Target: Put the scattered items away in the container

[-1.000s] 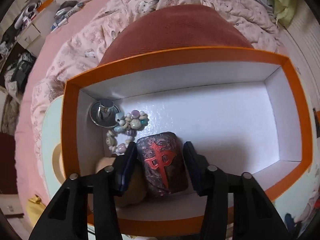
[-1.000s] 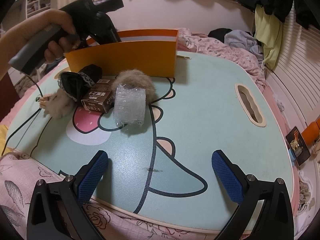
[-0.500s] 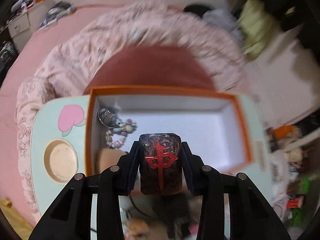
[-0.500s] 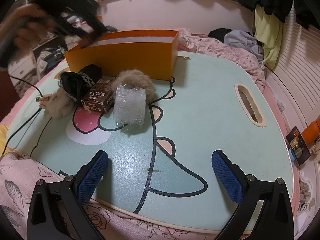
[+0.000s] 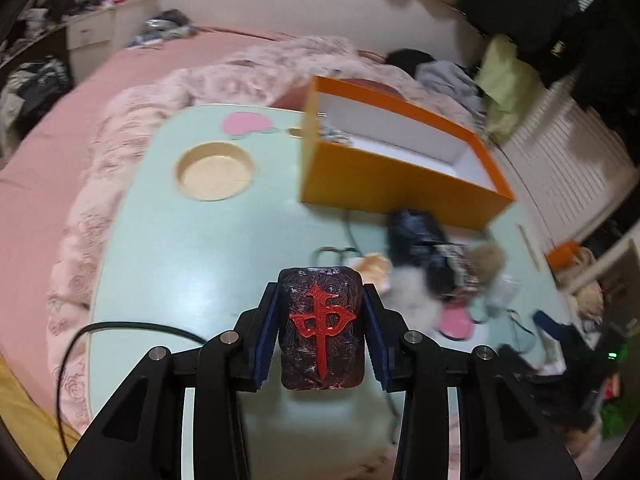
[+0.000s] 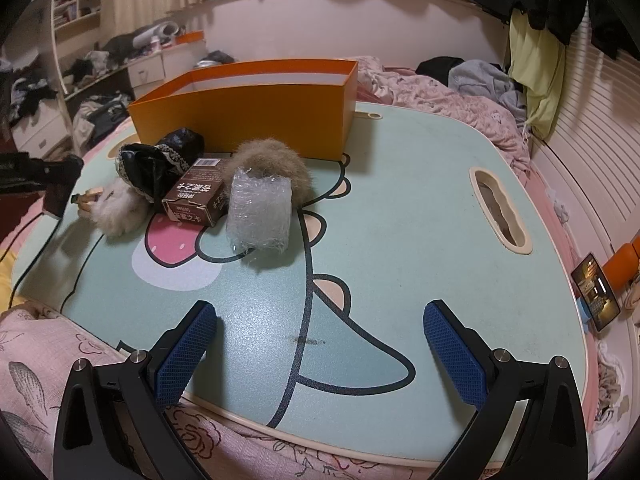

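Observation:
My left gripper (image 5: 321, 296) is shut on a dark block with a red character (image 5: 322, 328), held above the mint table (image 5: 180, 260), left of the scattered pile. The orange box (image 5: 384, 184) stands farther back, white inside. In the right wrist view the box (image 6: 248, 120) sits at the table's far side. A black lace pouch (image 6: 156, 160), a brown carton (image 6: 196, 198), a bubble-wrap roll (image 6: 258, 212), a brown fur ball (image 6: 272, 160) and a pale fluffy piece (image 6: 118, 210) lie in front of it. My right gripper (image 6: 320, 310) is open over the table's near edge, nothing between its fingers.
A round cup recess (image 5: 216, 176) sits at the table's left, a handle slot (image 6: 500, 212) at its right. A black cable (image 5: 120, 328) crosses the near left corner. Pink bedding (image 6: 440, 96) surrounds the table, with a phone (image 6: 596, 296) off its right edge.
My left gripper has pulled back out of the orange box and swung away over the table, the red-character block still between its fingers. The right gripper has not moved.

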### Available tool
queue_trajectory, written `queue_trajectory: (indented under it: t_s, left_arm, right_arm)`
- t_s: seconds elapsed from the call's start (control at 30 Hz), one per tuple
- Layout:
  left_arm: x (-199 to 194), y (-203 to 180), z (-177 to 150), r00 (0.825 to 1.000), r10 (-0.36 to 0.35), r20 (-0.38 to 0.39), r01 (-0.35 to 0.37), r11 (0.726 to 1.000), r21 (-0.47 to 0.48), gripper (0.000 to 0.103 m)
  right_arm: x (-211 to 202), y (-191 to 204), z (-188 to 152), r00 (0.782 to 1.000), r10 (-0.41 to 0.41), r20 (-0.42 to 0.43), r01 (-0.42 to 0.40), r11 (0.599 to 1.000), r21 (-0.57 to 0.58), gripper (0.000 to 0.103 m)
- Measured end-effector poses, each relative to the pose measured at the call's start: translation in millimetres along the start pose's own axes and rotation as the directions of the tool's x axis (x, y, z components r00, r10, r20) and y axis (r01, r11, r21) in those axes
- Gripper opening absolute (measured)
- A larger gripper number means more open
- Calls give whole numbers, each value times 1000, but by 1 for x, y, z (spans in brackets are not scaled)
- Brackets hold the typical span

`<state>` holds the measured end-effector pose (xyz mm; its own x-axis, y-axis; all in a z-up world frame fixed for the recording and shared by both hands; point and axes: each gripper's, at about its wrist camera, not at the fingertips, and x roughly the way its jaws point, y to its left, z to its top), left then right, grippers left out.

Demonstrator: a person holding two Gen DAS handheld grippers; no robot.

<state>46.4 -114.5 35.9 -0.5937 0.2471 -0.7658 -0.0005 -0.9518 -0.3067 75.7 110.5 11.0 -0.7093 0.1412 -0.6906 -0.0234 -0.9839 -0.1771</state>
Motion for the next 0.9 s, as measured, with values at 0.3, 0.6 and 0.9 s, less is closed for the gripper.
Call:
queue_trajectory:
  t_s: [0.3,0.6,0.9]
  left_arm:
    - [35,-14,-7,1000,-21,-21,21,1000,14,42]
    - [8,9,-9,996,-43,79,52,993,-107,70]
    - [9,30,-23,993,-56,100,66,992,-106,70]
  right_arm:
    - [0,0,0,1000,4,3,-4,1000,-4,103]
    - [0,0,0,1000,8,4,-7,1000,-7,103]
    - [-6,0,6,999,-4,34,4,1000,-16,103]
